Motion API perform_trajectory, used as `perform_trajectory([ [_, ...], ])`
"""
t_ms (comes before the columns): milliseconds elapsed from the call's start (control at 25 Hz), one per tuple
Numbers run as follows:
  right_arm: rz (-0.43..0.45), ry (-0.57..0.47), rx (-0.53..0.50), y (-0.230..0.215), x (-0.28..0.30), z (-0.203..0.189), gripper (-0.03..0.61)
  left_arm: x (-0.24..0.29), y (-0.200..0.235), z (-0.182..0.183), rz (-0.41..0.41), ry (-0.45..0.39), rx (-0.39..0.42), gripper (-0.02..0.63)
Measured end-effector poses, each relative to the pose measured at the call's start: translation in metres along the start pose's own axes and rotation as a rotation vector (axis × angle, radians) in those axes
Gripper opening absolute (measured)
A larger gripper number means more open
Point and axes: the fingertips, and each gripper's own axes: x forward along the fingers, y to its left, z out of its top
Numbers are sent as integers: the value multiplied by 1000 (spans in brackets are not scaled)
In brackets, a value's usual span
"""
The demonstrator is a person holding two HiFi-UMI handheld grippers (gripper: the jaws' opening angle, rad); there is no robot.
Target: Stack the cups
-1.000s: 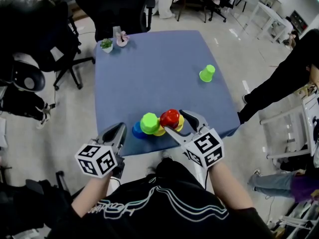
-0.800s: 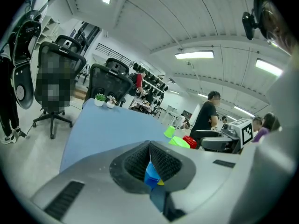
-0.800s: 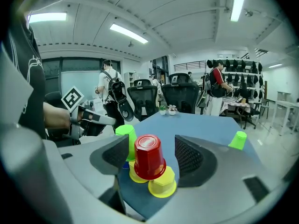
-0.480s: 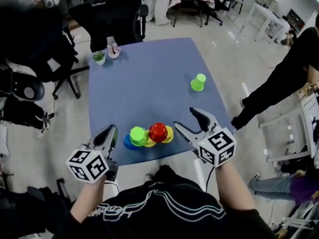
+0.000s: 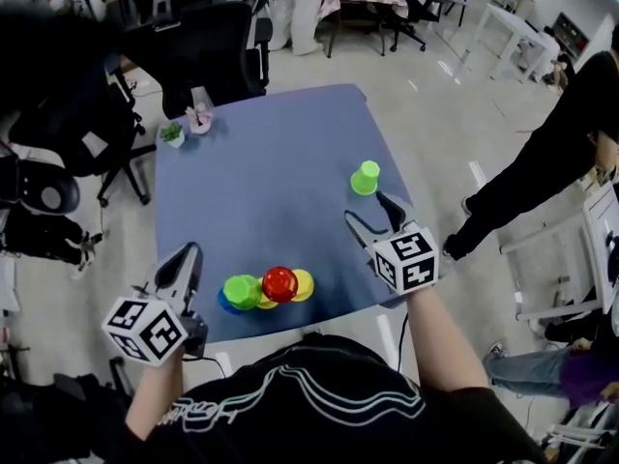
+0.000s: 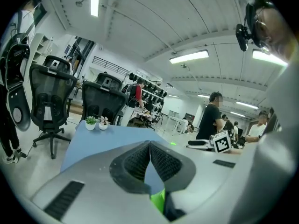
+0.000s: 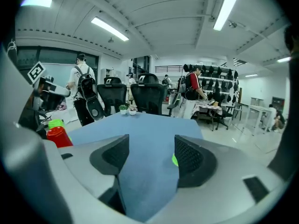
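Near the front edge of the blue table (image 5: 271,191), four cups stand bunched together: blue (image 5: 224,303), green (image 5: 240,290), red (image 5: 280,283) and yellow (image 5: 303,283). Farther right a lone green cup (image 5: 365,178) stands by itself. My right gripper (image 5: 368,208) hangs open and empty just short of that cup, which peeks past its right jaw as the lone green cup (image 7: 174,160). The red cup (image 7: 58,136) shows at its left. My left gripper (image 5: 187,257) is shut and empty, off the table's front left corner. Between its pads (image 6: 135,160) a sliver of green cup (image 6: 159,200) shows.
Two small plant pots (image 5: 172,133) (image 5: 200,120) stand at the table's far left corner. Black office chairs (image 5: 208,42) crowd the far and left sides. A person in black (image 5: 566,138) stands to the right of the table.
My right gripper has drawn away from the red cup and moved right and farther out, toward the lone green cup. The left gripper has slid back and left, off the table.
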Motion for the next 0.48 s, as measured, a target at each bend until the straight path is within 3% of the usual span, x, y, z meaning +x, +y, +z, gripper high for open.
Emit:
perform_trajectory([
  [200,-82,31,64,-55,25,-21,302,16,-2,18,35,-21,27,25],
  [480,-98,95,60,-92,62,-46,302,30,7,28,110,-33,60,25],
])
